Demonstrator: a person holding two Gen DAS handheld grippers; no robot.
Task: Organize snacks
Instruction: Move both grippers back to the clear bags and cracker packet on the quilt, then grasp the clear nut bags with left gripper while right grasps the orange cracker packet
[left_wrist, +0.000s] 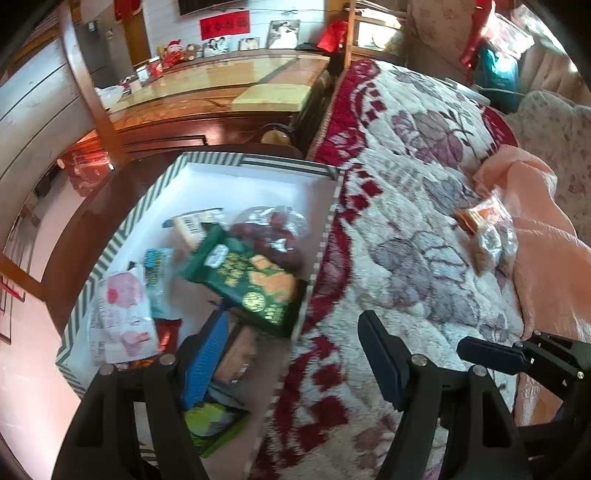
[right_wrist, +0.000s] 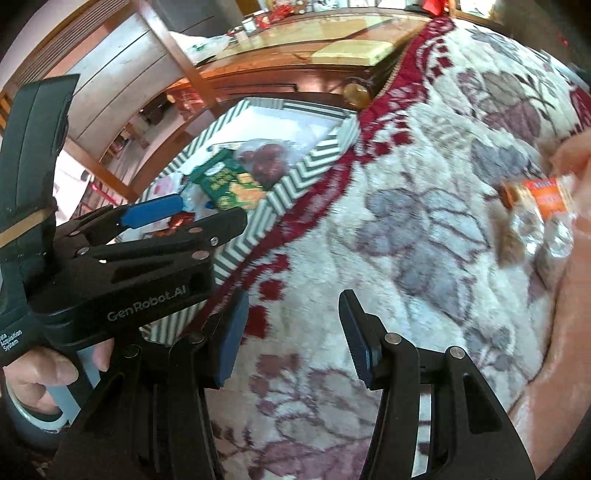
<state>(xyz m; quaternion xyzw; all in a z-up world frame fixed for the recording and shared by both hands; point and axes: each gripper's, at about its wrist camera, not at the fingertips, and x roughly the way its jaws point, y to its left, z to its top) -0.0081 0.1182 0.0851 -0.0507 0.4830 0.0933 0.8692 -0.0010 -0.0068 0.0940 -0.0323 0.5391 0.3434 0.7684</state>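
Observation:
A striped box (left_wrist: 325, 236) with a white floor stands at the bed's left edge and holds several snacks: a green packet (left_wrist: 247, 277), a clear bag of red dates (left_wrist: 273, 229), a pink-and-white packet (left_wrist: 125, 314). The box also shows in the right wrist view (right_wrist: 295, 184). My left gripper (left_wrist: 291, 354) is open and empty, its left finger over the box, its right finger over the blanket. My right gripper (right_wrist: 291, 339) is open and empty above the blanket. An orange-labelled clear snack bag (left_wrist: 487, 232) lies on the blanket at right; it also shows in the right wrist view (right_wrist: 535, 218).
A red-and-white floral blanket (left_wrist: 406, 184) covers the bed. A peach cloth (left_wrist: 546, 236) lies beside the snack bag. A wooden cabinet with a glass top (left_wrist: 221, 85) stands behind the box. A wooden rail (left_wrist: 92, 92) rises at left.

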